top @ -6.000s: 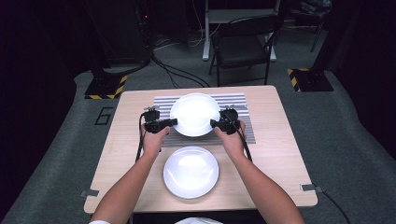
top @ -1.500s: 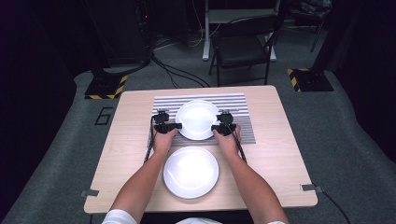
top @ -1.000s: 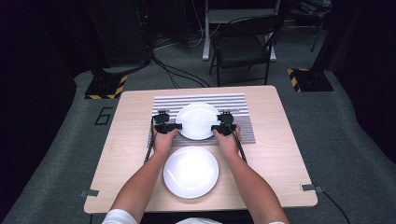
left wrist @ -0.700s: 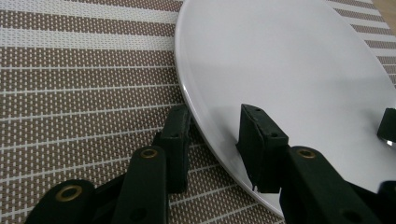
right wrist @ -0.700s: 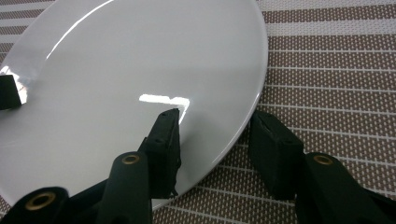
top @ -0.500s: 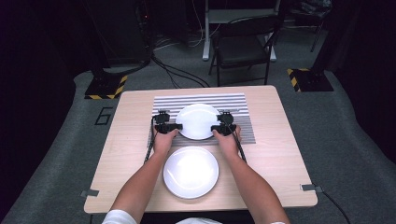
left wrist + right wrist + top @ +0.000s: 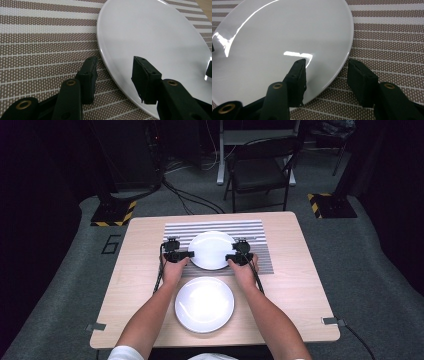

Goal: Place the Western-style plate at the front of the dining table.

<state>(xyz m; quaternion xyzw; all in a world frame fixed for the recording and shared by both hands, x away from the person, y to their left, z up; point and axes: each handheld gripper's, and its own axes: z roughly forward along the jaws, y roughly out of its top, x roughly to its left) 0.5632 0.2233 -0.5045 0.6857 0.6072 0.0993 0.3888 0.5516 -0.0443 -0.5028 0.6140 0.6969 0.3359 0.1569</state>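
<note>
The counter is a pale wood top standing on a grey carpeted floor, and the room around it is dim, its far side nearly black. Beyond the counter's far edge stands a dark folding chair, with a pale desk leg and frame just behind that chair. Off the counter's far left corner sits a black stand base edged in yellow-and-black tape; a matching base sits off the far right corner. Black cables snake across the floor between the left base and the chair.
</note>
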